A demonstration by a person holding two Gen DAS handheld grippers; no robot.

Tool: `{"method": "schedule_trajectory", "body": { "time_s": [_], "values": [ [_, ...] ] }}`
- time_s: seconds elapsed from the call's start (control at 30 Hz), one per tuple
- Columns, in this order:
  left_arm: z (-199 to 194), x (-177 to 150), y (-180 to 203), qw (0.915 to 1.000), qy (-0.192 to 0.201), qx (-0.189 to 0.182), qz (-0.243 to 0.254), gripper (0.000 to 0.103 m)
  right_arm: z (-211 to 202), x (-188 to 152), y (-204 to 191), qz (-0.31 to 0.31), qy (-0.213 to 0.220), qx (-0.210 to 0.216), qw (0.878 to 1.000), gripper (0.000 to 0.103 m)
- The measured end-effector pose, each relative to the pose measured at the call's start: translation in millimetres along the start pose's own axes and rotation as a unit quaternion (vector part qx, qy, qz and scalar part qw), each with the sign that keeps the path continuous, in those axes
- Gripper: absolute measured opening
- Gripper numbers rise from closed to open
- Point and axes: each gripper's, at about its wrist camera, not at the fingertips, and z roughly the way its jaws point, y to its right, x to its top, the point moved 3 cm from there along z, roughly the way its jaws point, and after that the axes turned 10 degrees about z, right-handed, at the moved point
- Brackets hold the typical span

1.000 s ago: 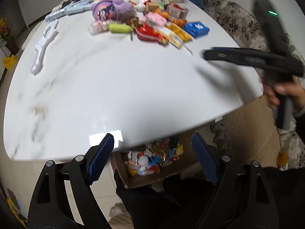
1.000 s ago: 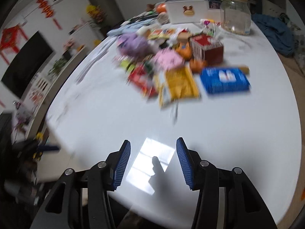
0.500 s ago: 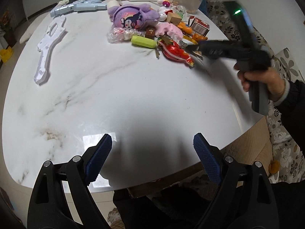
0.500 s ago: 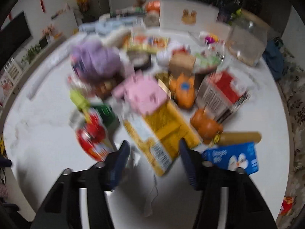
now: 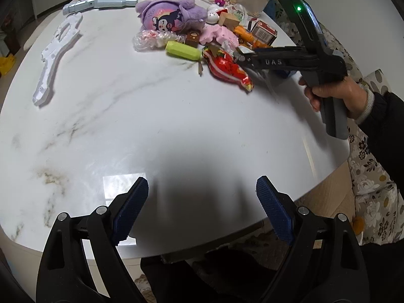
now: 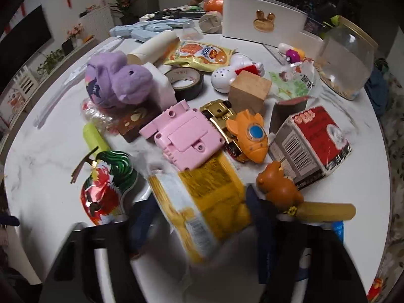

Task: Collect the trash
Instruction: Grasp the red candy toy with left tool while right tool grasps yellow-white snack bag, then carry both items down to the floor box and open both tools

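Item: yellow snack wrapper (image 6: 202,202), lying flat on the white marble table (image 5: 151,126), at 6 o'clock of the pink toy (image 6: 186,136). It is straddled by the right gripper (image 6: 199,217); contact of its pads cannot be told. Left gripper (image 5: 202,207): spread wide, nothing held, over bare tabletop.

A: Which surface do you have?
B: A white marble table (image 5: 156,126), near half bare.
A: Its load?
B: At 12 o'clock you find a purple plush (image 5: 169,17); 1 o'clock, a red wrapper (image 5: 228,67); 10 o'clock, a white toy gun (image 5: 56,53).
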Motion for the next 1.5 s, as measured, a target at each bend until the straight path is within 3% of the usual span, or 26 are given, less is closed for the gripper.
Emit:
{"method": "schedule_trajectory", "body": {
  "time_s": [0.13, 0.33, 0.4, 0.53, 0.57, 0.6, 0.63, 0.67, 0.8, 0.97, 1.17, 1.37, 1.5],
  "values": [
    [8.6, 24.1, 1.7, 0.9992, 0.025, 0.001, -0.032, 0.085, -23.4, -21.2, -2.0, 0.038, 0.007, 0.021, 0.999, 0.043],
    [37.6, 79.4, 7.9, 0.9936, 0.056, 0.005, -0.098, 0.085, -96.0, -63.6, 23.5, 0.132, 0.044, 0.062, 0.988, 0.043],
    [48.9, 101.8, 16.8, 0.9914, 0.069, 0.021, -0.109, 0.085, -114.0, -76.2, 33.3, 0.154, 0.048, 0.070, 0.984, 0.043],
    [89.3, 130.8, 20.4, 0.9875, 0.038, 0.057, -0.142, 0.086, -145.2, -108.1, 51.2, 0.177, 0.054, 0.066, 0.981, 0.043],
    [95.7, 137.9, 22.2, 0.9850, 0.045, 0.100, -0.133, 0.083, -146.7, -112.4, 54.5, 0.180, 0.052, 0.067, 0.980, 0.043],
    [100.0, 141.0, 24.2, 0.9851, 0.043, 0.113, -0.122, 0.080, -148.9, -118.8, 57.7, 0.184, 0.053, 0.066, 0.979, 0.043],
    [102.5, 144.0, 27.2, 0.9839, 0.044, 0.137, -0.107, 0.058, -150.6, -126.3, 61.2, 0.188, 0.051, 0.066, 0.979, 0.043],
    [103.4, 144.1, 29.8, 0.9860, 0.047, 0.129, -0.095, 0.044, -150.4, -128.7, 62.8, 0.190, 0.048, 0.067, 0.978, 0.043],
    [86.7, 126.0, 30.8, 0.9908, 0.058, 0.087, -0.085, 0.043, -153.2, -139.3, 67.8, 0.201, 0.050, 0.079, 0.975, 0.043],
    [13.7, 97.3, 51.5, 0.9904, 0.116, 0.074, -0.017, 0.043, -160.5, -137.6, 56.9, 0.185, 0.062, 0.113, 0.974, 0.043],
    [-54.7, 62.4, 103.3, 0.9856, 0.145, 0.064, 0.058, 0.043, -183.3, -142.6, 36.4, 0.153, 0.064, 0.167, 0.972, 0.043],
    [-80.4, 8.3, 138.1, 0.9848, 0.110, 0.052, 0.124, 0.043, -202.5, -179.2, 13.6, 0.102, 0.010, 0.200, 0.974, 0.043],
    [-71.6, -37.1, 143.2, 0.9873, 0.041, 0.024, 0.151, 0.043, -194.8, -212.3, 0.2, 0.062, -0.054, 0.209, 0.974, 0.043]
  ]
}}
